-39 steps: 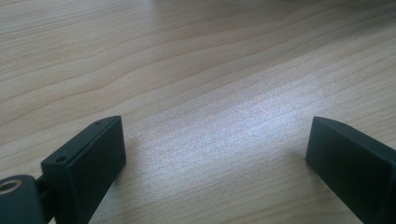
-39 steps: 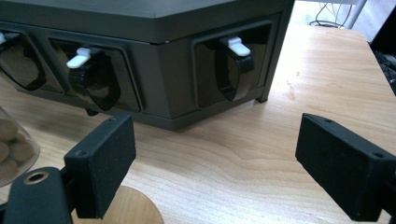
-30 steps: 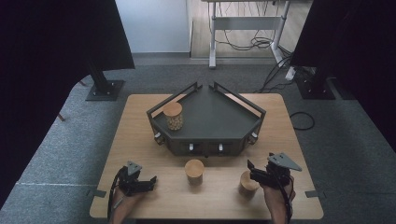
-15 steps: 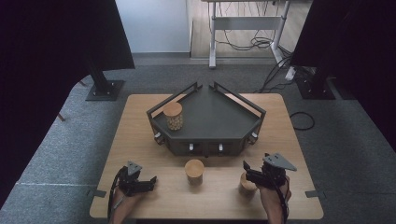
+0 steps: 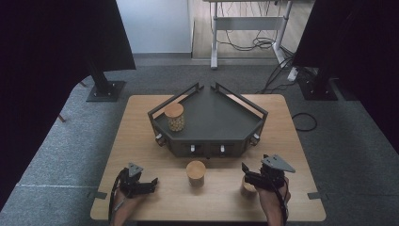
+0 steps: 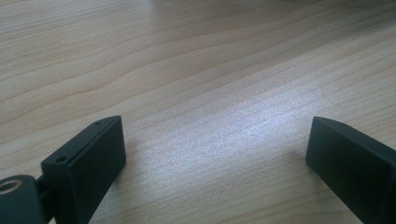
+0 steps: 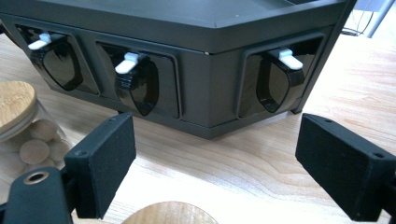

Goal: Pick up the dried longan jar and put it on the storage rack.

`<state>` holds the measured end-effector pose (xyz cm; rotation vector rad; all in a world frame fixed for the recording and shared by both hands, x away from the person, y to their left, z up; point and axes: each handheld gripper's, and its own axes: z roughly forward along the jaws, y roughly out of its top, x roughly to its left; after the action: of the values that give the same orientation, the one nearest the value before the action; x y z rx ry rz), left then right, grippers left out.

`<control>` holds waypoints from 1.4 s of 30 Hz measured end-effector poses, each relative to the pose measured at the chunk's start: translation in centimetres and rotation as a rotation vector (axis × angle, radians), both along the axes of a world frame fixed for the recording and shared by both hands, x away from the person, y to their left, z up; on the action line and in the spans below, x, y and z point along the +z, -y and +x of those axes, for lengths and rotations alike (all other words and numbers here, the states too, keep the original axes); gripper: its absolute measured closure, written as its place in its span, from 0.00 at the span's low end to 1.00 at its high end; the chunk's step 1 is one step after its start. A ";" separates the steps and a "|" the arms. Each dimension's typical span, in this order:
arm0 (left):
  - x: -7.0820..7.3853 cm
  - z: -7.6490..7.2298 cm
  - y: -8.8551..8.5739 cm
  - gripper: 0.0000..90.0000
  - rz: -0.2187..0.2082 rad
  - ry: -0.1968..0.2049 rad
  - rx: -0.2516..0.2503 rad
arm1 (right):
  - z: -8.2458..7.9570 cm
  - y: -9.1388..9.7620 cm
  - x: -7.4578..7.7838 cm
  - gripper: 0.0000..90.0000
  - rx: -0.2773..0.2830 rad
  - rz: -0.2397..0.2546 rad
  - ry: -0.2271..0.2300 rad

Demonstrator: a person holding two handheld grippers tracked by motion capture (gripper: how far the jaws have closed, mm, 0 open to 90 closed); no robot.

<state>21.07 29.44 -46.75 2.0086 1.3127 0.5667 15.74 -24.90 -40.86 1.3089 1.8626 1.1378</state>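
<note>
**Right hand is lined up over the jar, now drop in clean**

Okay, so your right hand-held gripper [image 5: 248,176] is hovering just above the near-right jar [image 5: 245,187], jaws spread wide with nothing between them. In the right gripper view the wooden lid [image 7: 169,212] peeks up at the bottom edge, roughly between the two pads but still below them, so to my eye you're not on it yet.

Your left hand-held gripper [image 5: 147,184] sits low over bare desk [image 5: 141,127] on the near-left, jaws wide apart too, holding nothing. I'd leave it parked there.

What I'd do for the grab:
- Come straight down so the pads land on the glass under the lid, not on the lid itself. A lid grip might just pop it off.
- Centre the jar between the pads before you squeeze. It looks a touch toward the left pad right now.
- Squeeze slowly. It's round glass and probably wants to slide out sideways.

Further out, the middle jar [image 5: 195,173] stands well clear of the one you're after. The dark tray stand [image 5: 209,117] is just behind both, with one jar [image 5: 174,117] already up on its left side. Mind the white latches [image 7: 126,62] on its front when you lift.
</note>
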 end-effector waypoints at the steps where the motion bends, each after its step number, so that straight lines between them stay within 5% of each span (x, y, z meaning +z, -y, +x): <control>1: 0.0 0.0 0.0 0.05 0.000 0.000 0.000 | 0.0 -0.1 0.0 0.13 0.002 0.000 0.001; 42: 0.0 0.0 0.0 0.05 -0.001 0.001 -0.001 | -0.2 -3.8 -0.2 0.12 0.092 0.017 0.018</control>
<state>21.05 29.43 -46.77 2.0077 1.3108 0.5670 15.56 -21.12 -41.10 1.2288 1.9213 1.2115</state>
